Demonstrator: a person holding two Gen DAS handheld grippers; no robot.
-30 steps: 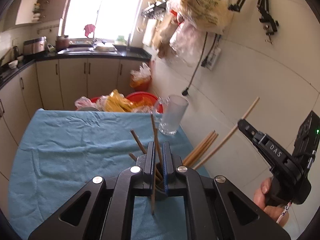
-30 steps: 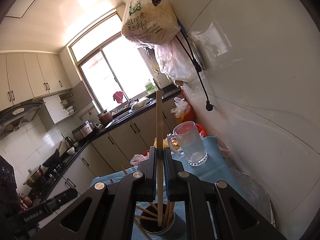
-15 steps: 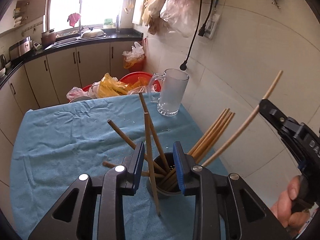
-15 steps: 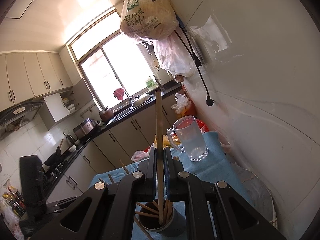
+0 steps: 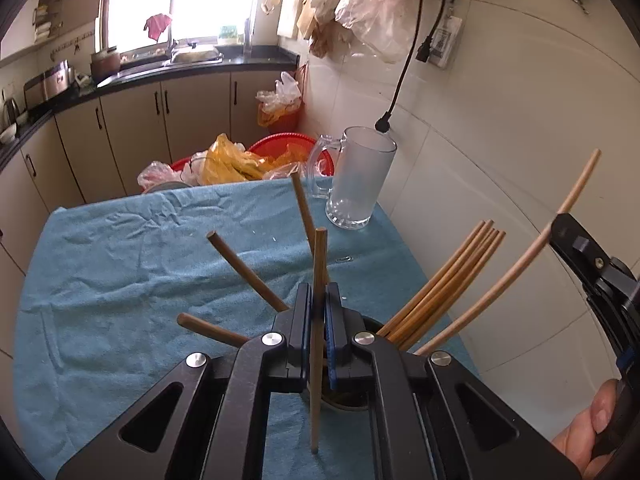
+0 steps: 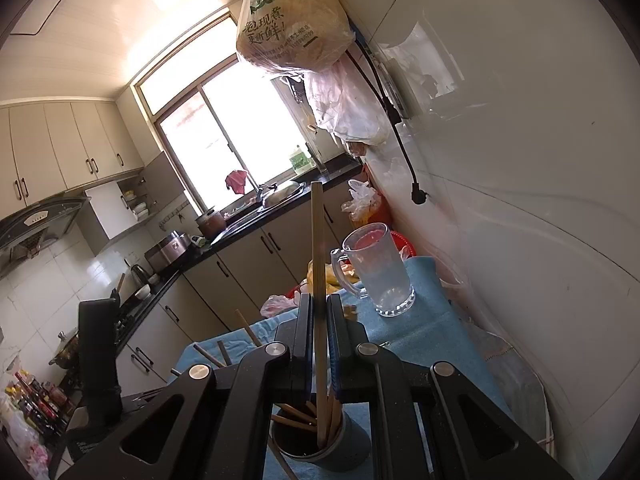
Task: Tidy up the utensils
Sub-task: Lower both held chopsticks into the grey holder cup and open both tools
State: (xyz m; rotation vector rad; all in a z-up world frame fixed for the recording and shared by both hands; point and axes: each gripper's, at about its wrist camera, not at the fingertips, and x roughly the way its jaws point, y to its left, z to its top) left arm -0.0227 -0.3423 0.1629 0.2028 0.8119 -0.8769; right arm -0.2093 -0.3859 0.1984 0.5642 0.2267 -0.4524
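Here both grippers were clamped on chopsticks, with everything gathered around the dark cup [image 6: 320,446] on the blue cloth [image 5: 120,280]. The left gripper [image 5: 318,300] had its jaws pressed tight on one dark chopstick [image 5: 319,264], held nearly upright just in front of the cup, its lower tip hanging outside the rim over the cloth (so it looked not yet seated in the cup). The right gripper [image 6: 319,312] pinched a pale chopstick [image 6: 317,240] right above the cup, lower end already down inside the mouth among the others, presumably to be let go there. A sheaf of chopsticks [image 5: 448,280] leaned out of the cup toward the wall side; a few dark ones splayed away from it the other way, likely because they were dropped in loosely. A glass mug [image 5: 360,184] stood beyond the cup, well apart, near the cloth's far edge. The holding hand [image 5: 588,432] showed on the wall side of the cup.
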